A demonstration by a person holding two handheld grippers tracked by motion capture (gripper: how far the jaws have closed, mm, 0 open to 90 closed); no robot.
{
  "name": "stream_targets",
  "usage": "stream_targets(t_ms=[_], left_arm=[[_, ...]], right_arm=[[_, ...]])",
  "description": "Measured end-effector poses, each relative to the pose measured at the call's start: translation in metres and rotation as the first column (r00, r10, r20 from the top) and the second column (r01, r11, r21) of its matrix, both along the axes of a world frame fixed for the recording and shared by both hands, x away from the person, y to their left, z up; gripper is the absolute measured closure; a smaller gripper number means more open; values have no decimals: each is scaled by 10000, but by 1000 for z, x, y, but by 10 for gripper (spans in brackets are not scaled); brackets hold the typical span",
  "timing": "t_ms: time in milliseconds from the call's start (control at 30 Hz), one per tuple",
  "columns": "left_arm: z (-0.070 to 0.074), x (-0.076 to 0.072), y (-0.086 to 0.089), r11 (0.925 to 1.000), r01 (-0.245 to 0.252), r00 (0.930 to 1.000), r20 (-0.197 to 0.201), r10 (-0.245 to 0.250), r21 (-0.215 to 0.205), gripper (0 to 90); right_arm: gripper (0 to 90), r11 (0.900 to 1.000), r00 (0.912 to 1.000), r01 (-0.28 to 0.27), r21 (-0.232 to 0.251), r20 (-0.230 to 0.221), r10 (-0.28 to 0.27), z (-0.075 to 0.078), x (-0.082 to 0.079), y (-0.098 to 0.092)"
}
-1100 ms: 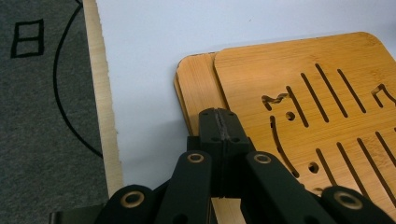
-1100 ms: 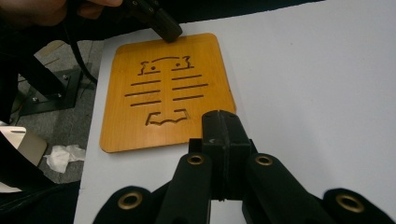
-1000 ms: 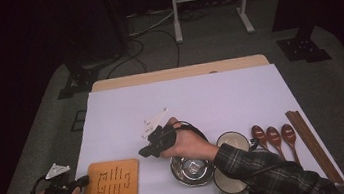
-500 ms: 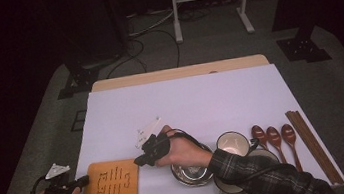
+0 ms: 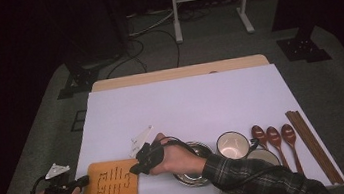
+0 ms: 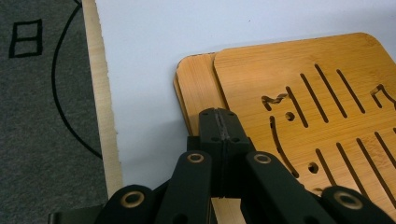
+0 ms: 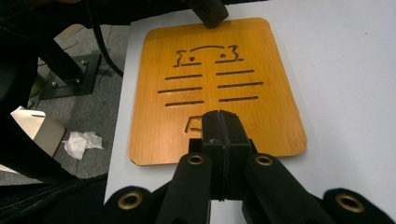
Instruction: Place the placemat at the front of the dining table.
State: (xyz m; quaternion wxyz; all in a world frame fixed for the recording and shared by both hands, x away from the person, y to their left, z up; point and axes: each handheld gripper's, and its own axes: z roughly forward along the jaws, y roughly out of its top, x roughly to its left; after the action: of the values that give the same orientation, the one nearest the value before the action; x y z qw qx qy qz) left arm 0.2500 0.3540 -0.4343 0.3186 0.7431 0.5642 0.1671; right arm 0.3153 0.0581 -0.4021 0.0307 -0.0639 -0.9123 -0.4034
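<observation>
Both tongs are working at the bamboo trivets [image 5: 110, 183], a stack of two slotted boards lying at the near left corner of the white-covered counter [image 5: 186, 105]. The step in hand looks like separating or shifting the top board. The left tongs [image 5: 83, 180] sit with jaws pressed together at the stack's left edge, just where the lower board [image 6: 196, 86] peeks out from under the upper one [image 6: 299, 93]. The right tongs [image 5: 132, 171], jaws likewise together and holding nothing, hover over the opposite edge. Next, one pair probably has to pin the lower board while the other slides the top one off.
</observation>
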Motion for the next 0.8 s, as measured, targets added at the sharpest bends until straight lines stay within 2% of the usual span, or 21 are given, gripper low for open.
stream_targets(t_ms=[233,800], left_arm=[[1,0,-2,9999,26,10000,-10,-26,164,900],[0,1,-1,9999,53,10000,-25,-53,118,900]], right_arm=[[896,9999,10000,-50,-149,-2,50,-5,-5,5],[896,9989,9996,-265,-380,-94,262,-13,-16,17]])
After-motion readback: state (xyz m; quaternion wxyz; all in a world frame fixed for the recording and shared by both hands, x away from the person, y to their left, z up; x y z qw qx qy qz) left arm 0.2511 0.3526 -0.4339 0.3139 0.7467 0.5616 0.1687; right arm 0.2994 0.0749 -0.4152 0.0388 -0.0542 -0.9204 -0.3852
